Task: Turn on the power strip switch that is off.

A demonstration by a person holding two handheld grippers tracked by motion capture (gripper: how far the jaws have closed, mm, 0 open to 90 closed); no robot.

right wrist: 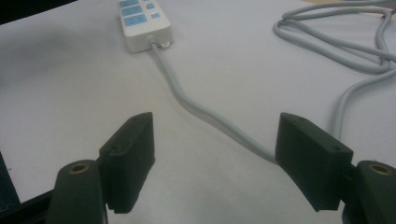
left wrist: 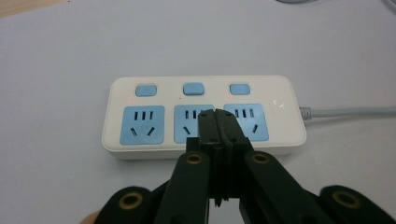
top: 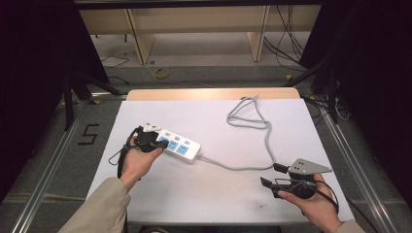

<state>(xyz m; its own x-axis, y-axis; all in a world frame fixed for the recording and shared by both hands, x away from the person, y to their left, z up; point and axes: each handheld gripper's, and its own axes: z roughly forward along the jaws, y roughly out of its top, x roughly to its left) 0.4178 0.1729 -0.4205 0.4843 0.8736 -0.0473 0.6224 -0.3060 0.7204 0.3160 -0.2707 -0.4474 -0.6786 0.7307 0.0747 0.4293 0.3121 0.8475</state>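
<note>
A white power strip with three blue sockets and three blue switches lies left of centre on the white table cover. In the left gripper view my left gripper is shut, its tips over the strip between the middle and right sockets, with nothing gripped. From above, the left gripper sits at the strip's left end. The strip's grey cable runs right and loops toward the far edge. My right gripper is open at the front right, and in its own view the cable passes between its jaws on the table.
The white cover tops a wooden table set in an aluminium frame. A "5" mark is on the floor at left. Wooden shelving and loose floor cables lie beyond.
</note>
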